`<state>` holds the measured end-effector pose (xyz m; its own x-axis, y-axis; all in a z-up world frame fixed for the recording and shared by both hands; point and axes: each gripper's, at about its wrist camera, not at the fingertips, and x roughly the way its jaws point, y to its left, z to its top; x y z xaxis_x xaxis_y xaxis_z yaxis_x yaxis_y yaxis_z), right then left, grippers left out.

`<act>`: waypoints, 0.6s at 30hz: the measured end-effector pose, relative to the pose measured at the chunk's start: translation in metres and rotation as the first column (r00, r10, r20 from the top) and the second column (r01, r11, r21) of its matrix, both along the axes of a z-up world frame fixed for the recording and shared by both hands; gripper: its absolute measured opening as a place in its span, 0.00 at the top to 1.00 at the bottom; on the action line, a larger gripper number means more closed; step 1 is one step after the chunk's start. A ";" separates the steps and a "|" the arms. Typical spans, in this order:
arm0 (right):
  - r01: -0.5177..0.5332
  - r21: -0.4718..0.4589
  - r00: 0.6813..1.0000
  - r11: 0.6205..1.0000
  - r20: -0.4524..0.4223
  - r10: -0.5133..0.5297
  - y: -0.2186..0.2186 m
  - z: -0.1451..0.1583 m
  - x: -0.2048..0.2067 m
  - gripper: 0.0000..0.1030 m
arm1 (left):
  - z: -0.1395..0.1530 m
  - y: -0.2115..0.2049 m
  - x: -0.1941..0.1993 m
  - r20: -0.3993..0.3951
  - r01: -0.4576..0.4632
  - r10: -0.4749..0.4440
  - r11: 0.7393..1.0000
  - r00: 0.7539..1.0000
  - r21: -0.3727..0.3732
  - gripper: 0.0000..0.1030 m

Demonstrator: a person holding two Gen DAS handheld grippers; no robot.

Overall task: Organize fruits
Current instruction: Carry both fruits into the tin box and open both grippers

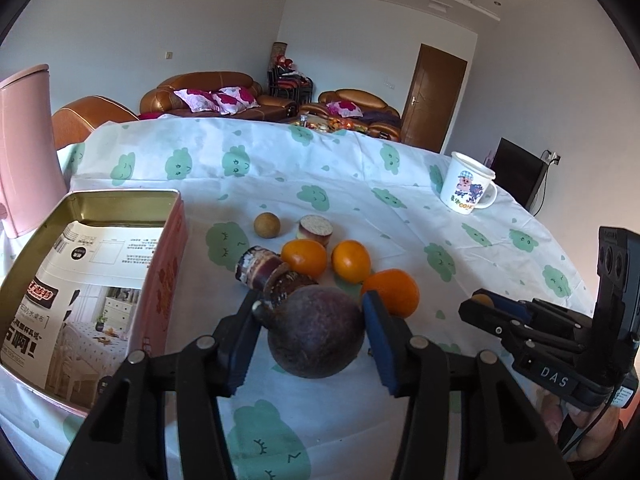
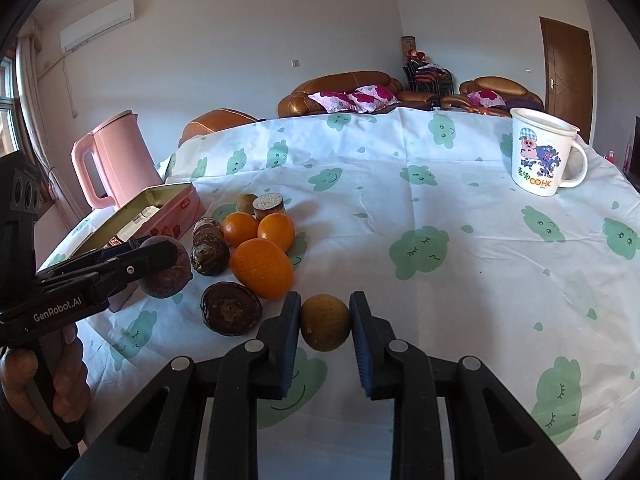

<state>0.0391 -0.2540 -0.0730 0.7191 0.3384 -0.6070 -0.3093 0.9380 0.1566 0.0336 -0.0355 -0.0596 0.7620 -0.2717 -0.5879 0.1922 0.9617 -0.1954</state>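
At the left of the desk [image 1: 280, 168] lies an open pink tin [image 1: 160, 280], its long axis running away from the camera. Just right of it the left gripper [image 1: 312, 312] has its jaws closed on a dark purple round fruit [image 1: 316, 332], whose stub stem points left. Beyond sit 3 oranges [image 1: 304, 256], then at the right the right gripper [image 2: 325, 320] has its jaws pinched on a small brown round fruit [image 2: 326, 322] above the cloth, with a white mug [image 2: 536, 152] far right.
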 end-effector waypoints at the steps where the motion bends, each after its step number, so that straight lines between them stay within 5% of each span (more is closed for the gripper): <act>1: -0.009 0.001 1.000 1.000 0.011 0.009 0.002 0.004 -0.001 0.74 | 0.003 0.004 -0.003 0.012 -0.005 0.005 1.000 1.000 -0.003 0.49; 13: -0.185 -0.028 0.978 0.982 0.095 0.187 0.082 0.058 0.021 0.74 | 0.031 0.066 -0.010 0.080 -0.129 0.126 0.991 0.989 0.036 0.51; 15: -0.219 -0.037 0.970 0.975 0.102 0.221 0.102 0.064 0.027 0.74 | 0.033 0.080 -0.008 0.083 -0.155 0.151 0.987 0.985 0.047 0.67; 16: -0.234 -0.040 0.966 0.971 0.102 0.237 0.112 0.066 0.030 0.74 | 0.035 0.086 -0.007 0.086 -0.169 0.163 0.984 0.983 0.057 0.90; 18: -0.267 -0.036 0.958 0.963 0.099 0.270 0.131 0.070 0.036 0.74 | 0.039 0.102 -0.004 0.087 -0.178 0.174 0.983 0.981 0.046 0.92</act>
<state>0.0755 -0.1229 -0.0032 0.6618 0.5147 -0.5451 -0.5635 0.8211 0.0910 0.0291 0.0660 -0.0204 0.8412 -0.0989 -0.5316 0.0319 0.9905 -0.1337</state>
